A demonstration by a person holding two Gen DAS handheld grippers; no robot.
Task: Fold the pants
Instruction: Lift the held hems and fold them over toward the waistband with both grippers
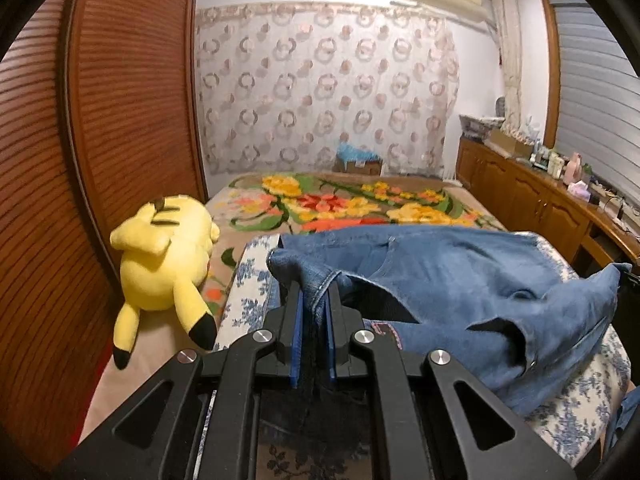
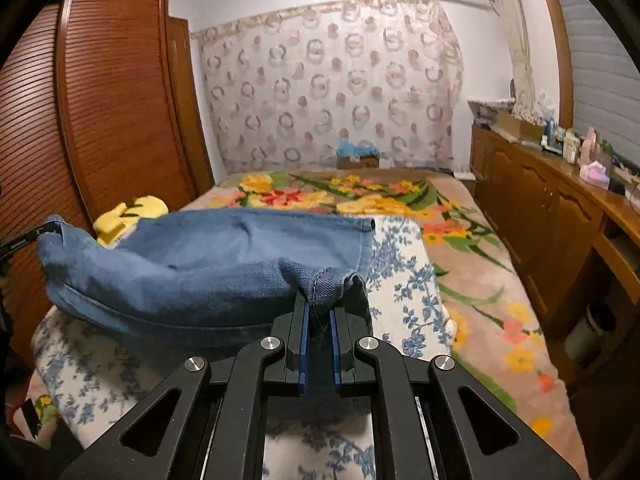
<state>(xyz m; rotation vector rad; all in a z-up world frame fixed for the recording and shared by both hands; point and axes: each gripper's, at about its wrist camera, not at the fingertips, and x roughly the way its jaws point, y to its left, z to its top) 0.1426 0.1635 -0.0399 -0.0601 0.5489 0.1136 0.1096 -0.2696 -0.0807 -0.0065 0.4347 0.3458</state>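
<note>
bed (image 2: pixel 472 264): floral blanket, runs off toward the curtain
cloth (image 2: pixel 404 276): blue-flowered, covers the near end of the bed
pants (image 1: pixel 460 280): lifted over the cloth, far part draped on it
plush (image 1: pixel 168 256): left view shows it whole at the bed's left edge; right view, pants hide most
left gripper (image 1: pixel 315 300): clamped on a pants hem
right gripper (image 2: pixel 320 312): pinching a hem too

Pants (image 1: pixel 460 280) on patterned cloth (image 2: pixel 404 276) atop bed (image 2: pixel 460 216); plush toy (image 1: pixel 164 256) left of pants, beside wardrobe (image 1: pixel 100 120); cabinets (image 2: pixel 540 208) right of bed; curtain (image 2: pixel 328 92) behind.
</note>
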